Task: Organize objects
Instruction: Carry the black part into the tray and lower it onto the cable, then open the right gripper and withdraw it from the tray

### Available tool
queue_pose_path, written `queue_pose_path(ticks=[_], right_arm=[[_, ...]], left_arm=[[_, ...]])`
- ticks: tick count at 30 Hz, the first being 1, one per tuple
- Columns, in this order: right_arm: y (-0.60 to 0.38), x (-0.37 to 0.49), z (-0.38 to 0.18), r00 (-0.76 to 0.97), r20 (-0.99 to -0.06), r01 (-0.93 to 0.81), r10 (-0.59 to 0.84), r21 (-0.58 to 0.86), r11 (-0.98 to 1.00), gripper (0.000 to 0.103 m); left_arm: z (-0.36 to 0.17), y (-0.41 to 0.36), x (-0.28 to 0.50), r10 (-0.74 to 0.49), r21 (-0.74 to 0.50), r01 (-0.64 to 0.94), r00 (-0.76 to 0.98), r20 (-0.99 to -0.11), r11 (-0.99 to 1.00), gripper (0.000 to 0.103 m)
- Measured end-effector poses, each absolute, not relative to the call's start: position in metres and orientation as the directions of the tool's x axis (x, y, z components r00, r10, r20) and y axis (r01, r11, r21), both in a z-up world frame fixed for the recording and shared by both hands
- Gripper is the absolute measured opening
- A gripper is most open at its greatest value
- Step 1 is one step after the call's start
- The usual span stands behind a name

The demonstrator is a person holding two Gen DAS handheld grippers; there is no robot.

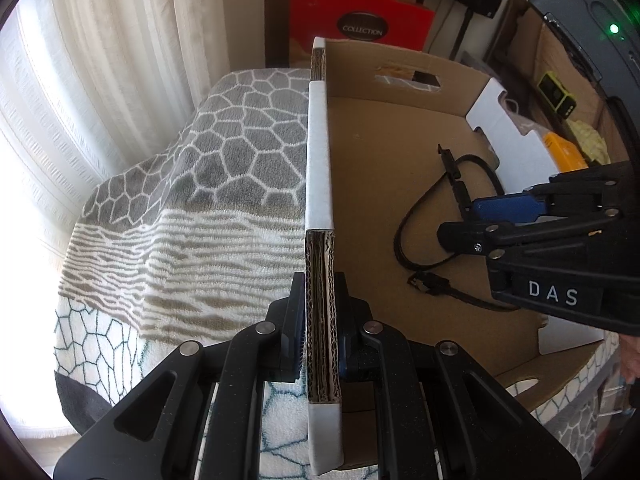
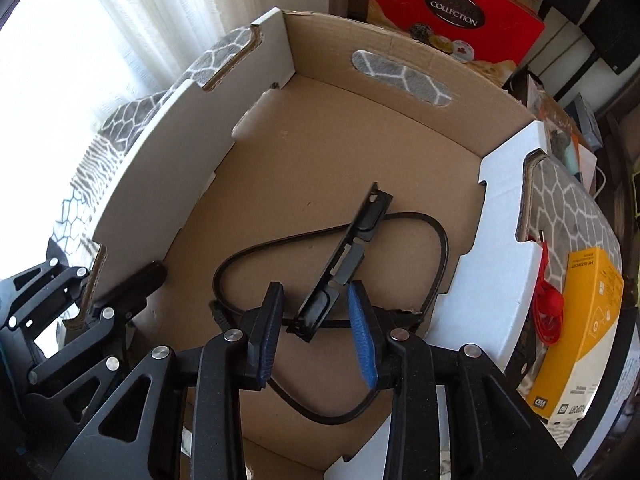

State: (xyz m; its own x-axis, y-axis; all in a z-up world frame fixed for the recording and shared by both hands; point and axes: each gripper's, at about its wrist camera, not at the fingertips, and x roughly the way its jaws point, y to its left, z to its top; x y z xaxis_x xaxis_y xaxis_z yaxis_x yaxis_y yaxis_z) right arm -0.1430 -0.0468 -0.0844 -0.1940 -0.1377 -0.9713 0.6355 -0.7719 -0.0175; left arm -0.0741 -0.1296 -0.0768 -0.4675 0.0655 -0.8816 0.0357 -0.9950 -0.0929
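Note:
A shallow cardboard box (image 1: 400, 208) (image 2: 304, 152) sits on a grey and white patterned blanket (image 1: 180, 200). My left gripper (image 1: 320, 300) is shut on the box's left wall (image 1: 320, 280); it also shows at the lower left of the right wrist view (image 2: 116, 292). A black cable with a flat bracket (image 2: 356, 236) (image 1: 440, 208) lies on the box floor. My right gripper (image 2: 316, 296) is open inside the box, just above the bracket's near end, holding nothing. It shows in the left wrist view (image 1: 472, 220) at the right.
A yellow hard-drive carton (image 2: 576, 332) and a red cord (image 2: 548, 304) lie on the blanket right of the box. A red gift bag (image 2: 452, 12) stands behind the box. White curtains (image 1: 100, 60) hang at the left. A grey printer (image 1: 592, 32) stands at the far right.

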Motion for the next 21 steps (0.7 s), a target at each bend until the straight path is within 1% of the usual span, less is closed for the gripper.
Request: queue_pose_path(ticks=[13,17,18,20,21], right_arm=[[-0.049,-0.099,-0.085,-0.031,-0.979,0.723,-0.201,0.117,-0.68,0.034],[-0.042,-0.095,-0.072,-0.045,-0.97,0.724,-0.238,0.132,-0.678,0.032],[-0.037,-0.095,-0.066,-0.058,-0.965,0.717,-0.255,0.137,-0.683,0.033],[-0.027,-0.096,-0.051,-0.086,-0.952,0.707,-0.295,0.15,-0.691,0.04],[-0.02,-0.098,-0.044,-0.1,-0.945,0.702,-0.312,0.156,-0.695,0.041]], left_arm=[[-0.079,-0.129,-0.078,0.066,-0.095,0.038,-0.468,-0.881,-0.995,0.011],[-0.079,-0.129,-0.078,0.066,-0.096,0.039,-0.467,-0.882,-0.995,0.011],[-0.079,-0.128,-0.079,0.066,-0.095,0.04,-0.467,-0.882,-0.995,0.011],[-0.079,-0.129,-0.078,0.065,-0.094,0.039,-0.467,-0.882,-0.995,0.011],[-0.079,-0.129,-0.078,0.065,-0.094,0.039,-0.468,-0.882,-0.995,0.011]])
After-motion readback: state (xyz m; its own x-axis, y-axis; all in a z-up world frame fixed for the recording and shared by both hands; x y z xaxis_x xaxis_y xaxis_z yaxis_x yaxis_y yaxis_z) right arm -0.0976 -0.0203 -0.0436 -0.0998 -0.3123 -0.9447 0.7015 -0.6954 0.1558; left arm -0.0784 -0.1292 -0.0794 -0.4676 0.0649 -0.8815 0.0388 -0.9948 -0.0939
